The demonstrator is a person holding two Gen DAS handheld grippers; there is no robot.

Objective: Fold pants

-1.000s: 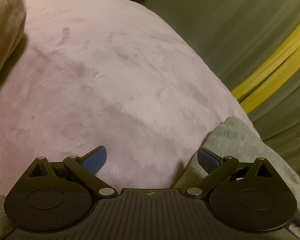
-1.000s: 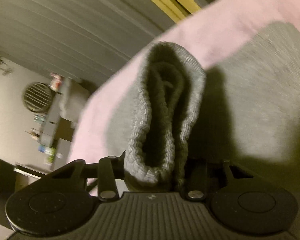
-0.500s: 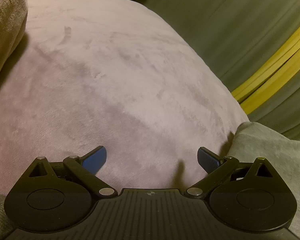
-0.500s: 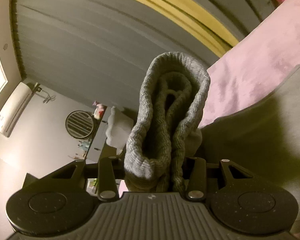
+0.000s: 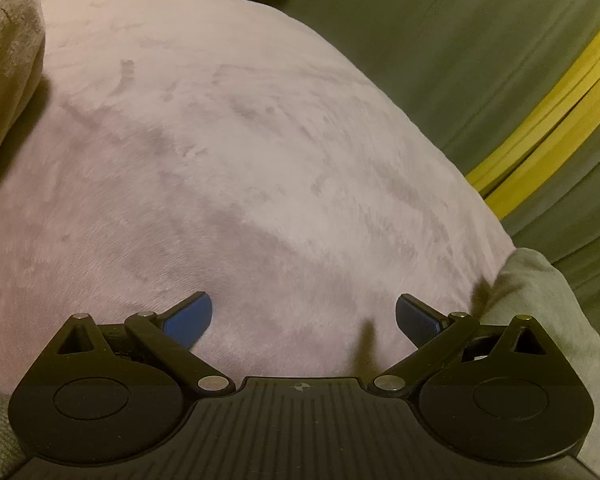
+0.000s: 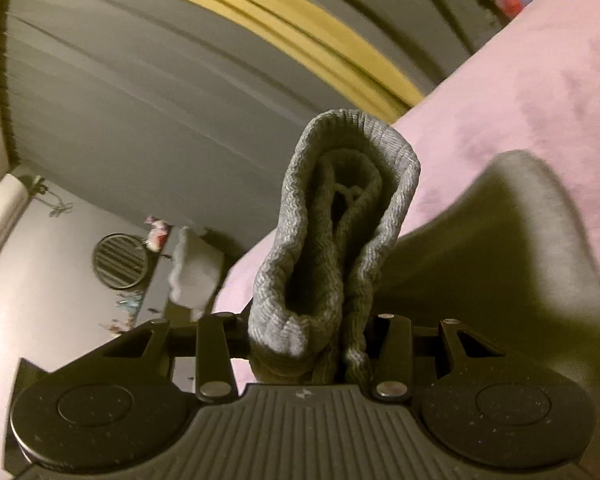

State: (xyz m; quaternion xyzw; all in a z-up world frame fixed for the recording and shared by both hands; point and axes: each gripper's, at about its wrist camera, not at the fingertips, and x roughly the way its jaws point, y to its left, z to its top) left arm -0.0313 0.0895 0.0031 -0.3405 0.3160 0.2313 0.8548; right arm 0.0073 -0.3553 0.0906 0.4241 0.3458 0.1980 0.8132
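Note:
In the right wrist view my right gripper [image 6: 314, 350] is shut on the ribbed grey waistband of the pants [image 6: 340, 240], a bunched loop standing up between the jaws, its drawstring showing inside. The rest of the pants [image 6: 500, 264] hangs away to the right in shadow above the pink blanket [image 6: 540, 80]. In the left wrist view my left gripper [image 5: 304, 316] stands open just above the pink blanket [image 5: 220, 160], with nothing between its blue pads [image 5: 192, 316]. A grey fold of the pants [image 5: 540, 304] rises at the lower right, beside the right pad.
A beige cushion [image 5: 4, 60] lies at the blanket's left edge. Grey curtains with a yellow stripe [image 5: 548, 120] hang beyond the bed. In the right wrist view a round fan [image 6: 120, 260] and small items stand on a dark shelf [image 6: 156, 288] by the wall.
My right gripper has lifted the waistband and tilted up; more curtain and wall show. In the left wrist view the grey fabric at lower right has drawn back and risen off the blanket.

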